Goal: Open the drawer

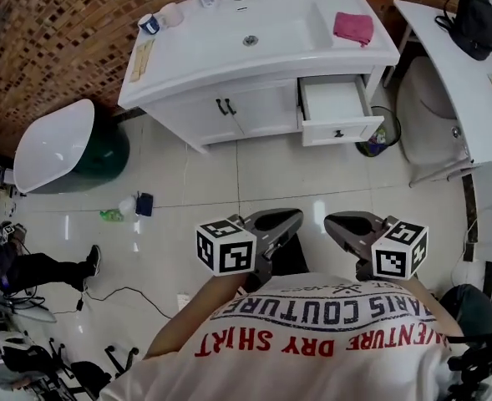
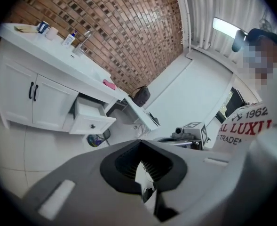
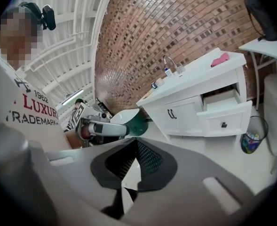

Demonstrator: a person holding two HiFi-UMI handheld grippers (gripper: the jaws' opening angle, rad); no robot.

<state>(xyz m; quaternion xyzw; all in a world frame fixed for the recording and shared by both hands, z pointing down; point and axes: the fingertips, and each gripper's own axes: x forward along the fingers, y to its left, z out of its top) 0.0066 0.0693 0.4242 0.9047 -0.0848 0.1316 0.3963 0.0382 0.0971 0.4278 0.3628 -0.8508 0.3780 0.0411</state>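
Observation:
The white vanity (image 1: 229,65) stands against the brick wall, and its right-hand drawer (image 1: 337,111) is pulled out and looks bare inside. That drawer (image 2: 89,119) also shows in the left gripper view, and the drawer (image 3: 225,117) with its small dark knob in the right gripper view. Both grippers hang far back from the vanity, close to my chest. The left gripper (image 1: 294,217) has its jaws together with nothing between them (image 2: 139,142). The right gripper (image 1: 333,221) is likewise shut on nothing (image 3: 137,140).
A pink cloth (image 1: 353,27) lies on the vanity top. A waste bin (image 1: 379,140) sits right of the drawer, beside a white table (image 1: 454,73) with a black bag (image 1: 471,19). A white and green tub (image 1: 58,144) stands at left. Small items (image 1: 137,205) and a person's leg (image 1: 37,270) are on the floor.

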